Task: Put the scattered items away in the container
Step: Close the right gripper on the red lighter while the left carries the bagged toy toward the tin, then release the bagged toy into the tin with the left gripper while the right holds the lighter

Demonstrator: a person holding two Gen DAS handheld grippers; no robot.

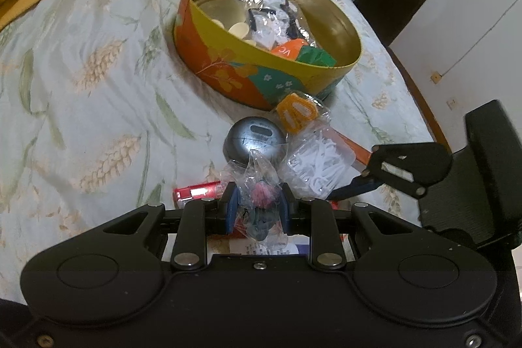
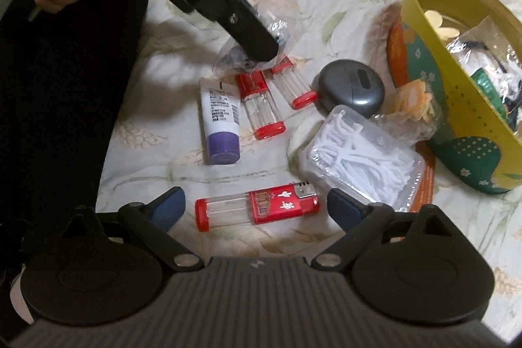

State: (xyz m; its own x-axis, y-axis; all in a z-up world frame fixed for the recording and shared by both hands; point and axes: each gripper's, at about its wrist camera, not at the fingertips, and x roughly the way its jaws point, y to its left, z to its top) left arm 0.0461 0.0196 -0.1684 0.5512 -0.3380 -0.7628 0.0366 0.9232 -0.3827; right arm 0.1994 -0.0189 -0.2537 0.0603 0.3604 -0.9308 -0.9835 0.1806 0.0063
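Left gripper [image 1: 257, 201] clamped on a small crinkled clear plastic bag [image 1: 261, 185] with something pink and dark inside, blue pads pinching the film on both sides so the loose pouch cannot slip. Straight ahead of it and well apart, the round orange-and-yellow floral tin [image 1: 261, 54], open-topped on the pale leaf-printed bedspread [image 1: 81, 70], already holding a clear packet, pale discs and orange and green sachets. Probably the carry to the tin, judging by that line.

Between left gripper and tin: a grey domed plastic case [image 1: 254, 139], an orange sachet in clear wrap [image 1: 297, 113] touching the tin's wall, and a clear box of white floss picks [image 1: 316, 165], off to the right.

Right gripper [image 2: 256, 207] spread wide, holding nothing, fingers straddling a red-and-clear lighter [image 2: 257, 209] lying crosswise on the bed: seemingly lined up for the next pick. Beyond it, two more red-and-clear lighters [image 2: 261, 103] side by side, just beside a white tube with a purple cap [image 2: 220, 123] at their left. Tin far right of this gripper.

Risk: thin film tearing or sliding from the pads.
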